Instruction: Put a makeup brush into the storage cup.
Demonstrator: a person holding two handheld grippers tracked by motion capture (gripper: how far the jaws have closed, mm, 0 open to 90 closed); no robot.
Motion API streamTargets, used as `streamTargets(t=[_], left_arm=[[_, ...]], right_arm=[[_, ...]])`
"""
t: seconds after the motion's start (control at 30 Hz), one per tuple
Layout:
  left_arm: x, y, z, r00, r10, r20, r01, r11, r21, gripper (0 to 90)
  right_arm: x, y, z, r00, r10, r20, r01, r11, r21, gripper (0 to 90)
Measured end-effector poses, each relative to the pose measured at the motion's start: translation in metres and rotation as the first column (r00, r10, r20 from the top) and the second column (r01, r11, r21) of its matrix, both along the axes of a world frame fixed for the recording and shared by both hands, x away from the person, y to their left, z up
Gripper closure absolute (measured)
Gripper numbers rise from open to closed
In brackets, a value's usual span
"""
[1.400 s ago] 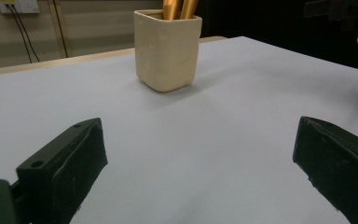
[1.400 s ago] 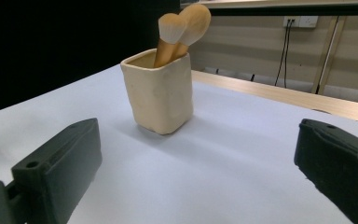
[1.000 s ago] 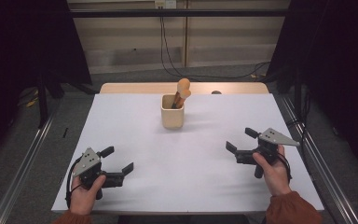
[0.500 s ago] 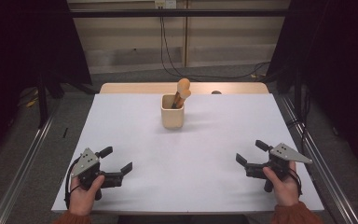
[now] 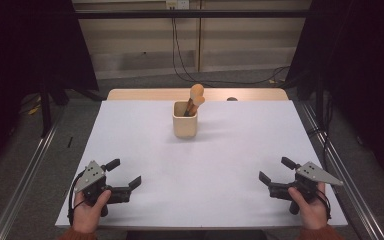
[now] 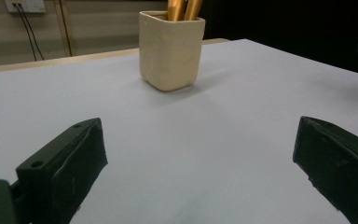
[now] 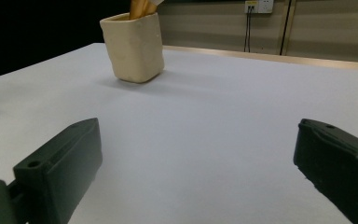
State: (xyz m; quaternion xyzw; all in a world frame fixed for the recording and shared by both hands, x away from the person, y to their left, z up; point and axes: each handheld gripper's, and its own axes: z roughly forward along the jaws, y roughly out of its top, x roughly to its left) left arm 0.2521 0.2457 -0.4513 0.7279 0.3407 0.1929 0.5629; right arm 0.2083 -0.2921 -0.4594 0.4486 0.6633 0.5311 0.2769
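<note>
A cream square cup [image 5: 185,122] stands at the back middle of the white table [image 5: 200,165], with two wooden utensil handles [image 5: 196,97] sticking out of it. My left gripper [image 5: 125,172] rests low near the front left edge, open and empty, aimed at the cup [image 6: 171,49], whose handles [image 6: 184,8] show at the top. Near the front right edge my right gripper [image 5: 275,169] is also open with nothing between its jaws. Its own view looks across bare table to the cup [image 7: 133,46] and the handles [image 7: 142,6]. Both stay well short of the cup.
A bare wooden strip [image 5: 145,94] runs along the table's far edge, with a small dark object [image 5: 231,99] on it. Metal rails [image 5: 25,175] flank the table on the floor. Cables [image 5: 180,60] hang from a wall socket [image 5: 176,4] behind.
My right gripper has drawn back toward the front edge and a little to the right, staying open. The left gripper and the cup have hardly moved.
</note>
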Motion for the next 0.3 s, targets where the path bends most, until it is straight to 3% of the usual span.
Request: streamTargets(t=[0.3], left_arm=[[0.0015,0.0015,-0.0007,0.9999,0.009,-0.006,-0.009,0.9999,0.005,2.4]], right_arm=[[0.0029,-0.0019,-0.0016,0.9998,0.008,-0.017,-0.008,1.0,0.007,0.9]])
